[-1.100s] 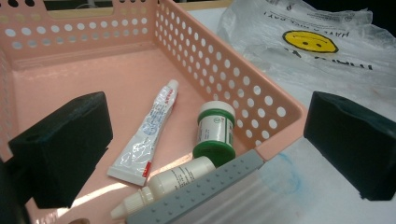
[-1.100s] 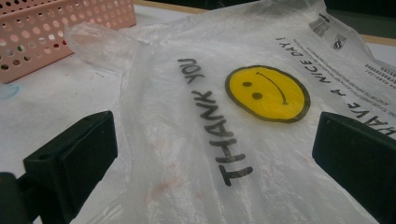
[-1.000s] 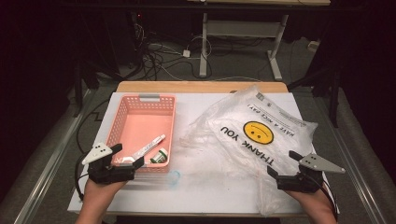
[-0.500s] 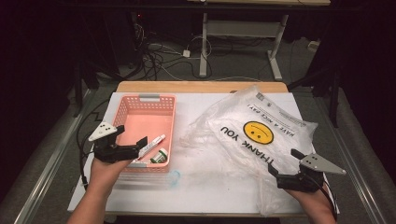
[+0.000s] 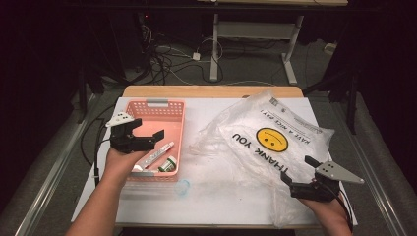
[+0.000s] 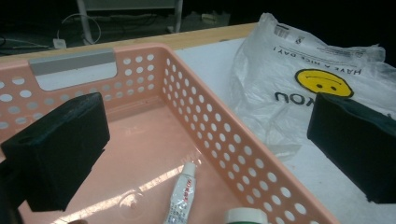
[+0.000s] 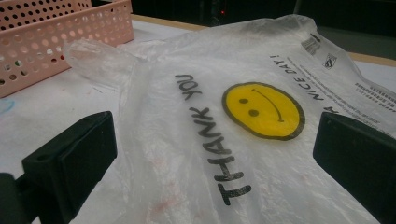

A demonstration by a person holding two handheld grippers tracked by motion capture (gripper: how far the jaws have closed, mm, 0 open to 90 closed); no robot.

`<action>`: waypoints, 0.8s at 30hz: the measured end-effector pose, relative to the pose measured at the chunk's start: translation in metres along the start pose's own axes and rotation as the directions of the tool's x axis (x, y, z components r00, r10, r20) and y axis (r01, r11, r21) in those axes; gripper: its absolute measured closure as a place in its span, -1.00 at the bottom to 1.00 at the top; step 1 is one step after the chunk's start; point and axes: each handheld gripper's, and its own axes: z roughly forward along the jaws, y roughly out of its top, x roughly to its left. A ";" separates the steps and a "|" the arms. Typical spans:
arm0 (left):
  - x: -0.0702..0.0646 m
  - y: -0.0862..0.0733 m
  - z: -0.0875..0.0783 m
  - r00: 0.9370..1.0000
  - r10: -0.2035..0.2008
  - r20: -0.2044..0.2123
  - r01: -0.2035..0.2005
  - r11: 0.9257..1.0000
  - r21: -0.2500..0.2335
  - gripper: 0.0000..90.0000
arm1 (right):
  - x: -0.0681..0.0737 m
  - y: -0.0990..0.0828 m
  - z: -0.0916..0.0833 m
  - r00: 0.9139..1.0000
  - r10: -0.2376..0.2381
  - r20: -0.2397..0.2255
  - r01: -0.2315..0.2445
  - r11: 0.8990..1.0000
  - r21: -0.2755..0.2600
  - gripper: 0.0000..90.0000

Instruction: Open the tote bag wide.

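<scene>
Fingers of both grippers stand spread, nothing between them. Largest first: white table top (image 5: pixel 236 206), then the crumpled clear plastic bag printed with a yellow smiley and "THANK YOU" (image 5: pixel 268 147), lying on the table's right half with its near edge just ahead of the right gripper (image 5: pixel 301 183); in the right gripper view the bag (image 7: pixel 219 140) spreads out beyond the parted jaws, not pinched. Next, the pink perforated plastic basket (image 5: pixel 157 110) on the left half, well apart from the right hand. Left gripper (image 5: pixel 143 140) hovers over the basket's near left part, jaws wide. Smallest: a white squeeze tube with red print (image 5: pixel 158 153) lying on the basket floor, long axis running from near-left to far-right, cap end toward the bag; beside it a small white container with a green band (image 5: pixel 168 164). In the left gripper view the tube (image 6: pixel 182 193) lies below and between the jaws, nearly along their line of sight. Judgement: left hand is much nearer; jaws would need to turn to close across the tube's width.
</scene>
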 end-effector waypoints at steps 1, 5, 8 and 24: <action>0.001 0.001 0.003 1.000 0.005 -0.003 -0.004 1.000 0.004 -1.00 | 0.000 0.000 0.000 1.000 0.001 -0.006 -0.001 1.000 -0.004 -1.00; 0.005 0.001 0.011 1.000 0.012 -0.020 -0.012 1.000 0.016 -1.00 | -0.001 0.000 -0.002 1.000 0.002 -0.008 -0.002 1.000 -0.022 -1.00; 0.009 0.000 0.016 0.999 0.003 -0.032 -0.002 0.999 0.036 -1.00 | -0.001 0.000 -0.003 1.000 0.004 -0.005 -0.004 1.000 -0.020 -1.00; 0.010 -0.005 0.032 0.997 0.036 -0.061 -0.030 0.995 0.090 -1.00 | 0.012 0.026 0.015 0.992 -0.054 -0.112 0.055 0.998 0.012 -0.60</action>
